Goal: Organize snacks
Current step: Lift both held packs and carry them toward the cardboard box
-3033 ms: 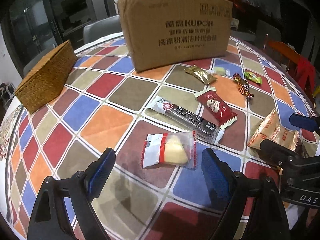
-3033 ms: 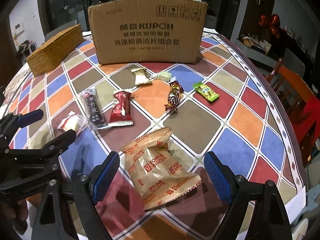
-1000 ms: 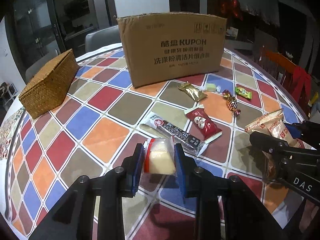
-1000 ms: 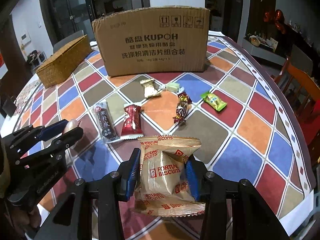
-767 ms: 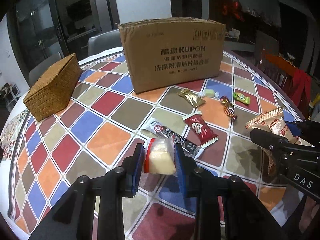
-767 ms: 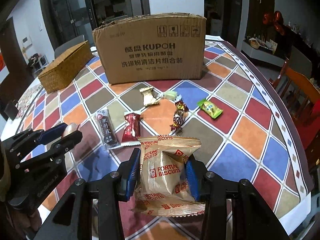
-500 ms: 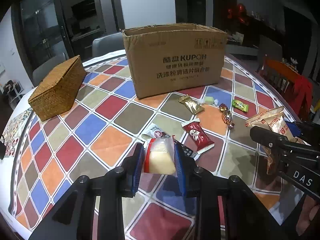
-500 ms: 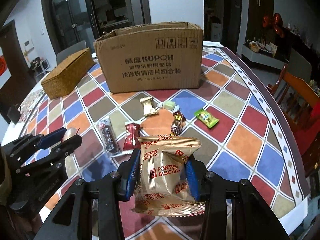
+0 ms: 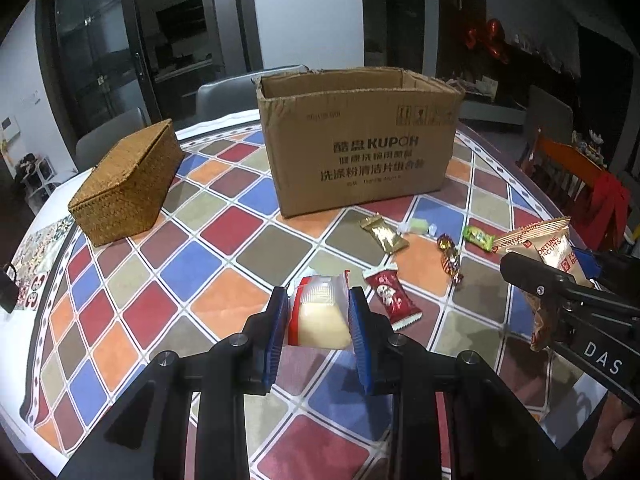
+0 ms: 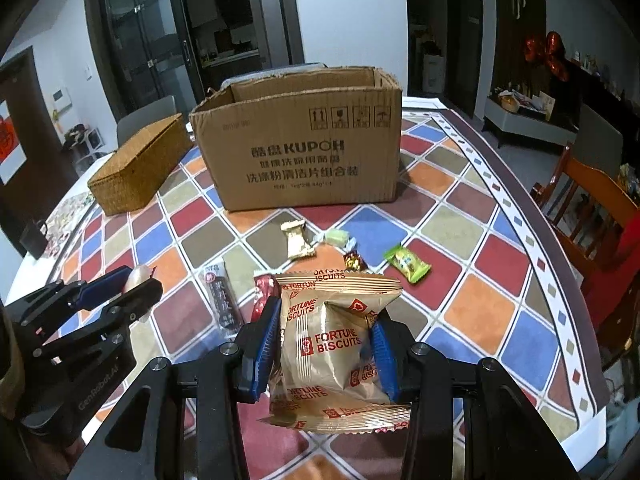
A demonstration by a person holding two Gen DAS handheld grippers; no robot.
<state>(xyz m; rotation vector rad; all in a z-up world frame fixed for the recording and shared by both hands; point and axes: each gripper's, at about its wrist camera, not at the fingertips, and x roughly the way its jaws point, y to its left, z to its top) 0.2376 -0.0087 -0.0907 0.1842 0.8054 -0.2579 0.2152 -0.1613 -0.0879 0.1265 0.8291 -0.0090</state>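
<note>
Snacks sit high off the surface (image 9: 224,308): left gripper (image 9: 318,320) jaws squeeze a white candy (image 9: 320,312), right gripper (image 10: 326,340) jaws squeeze the biscuit bag (image 10: 332,344), likely so both drop into the open box (image 10: 296,152)

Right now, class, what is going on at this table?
A person is sorting snacks with two handheld grippers. The left gripper is shut on a white snack packet, and the right gripper is shut on a Fortune Biscuits bag, both lifted above the tiled table. An open cardboard box stands ahead; several small sweets lie loose in front of it.
</note>
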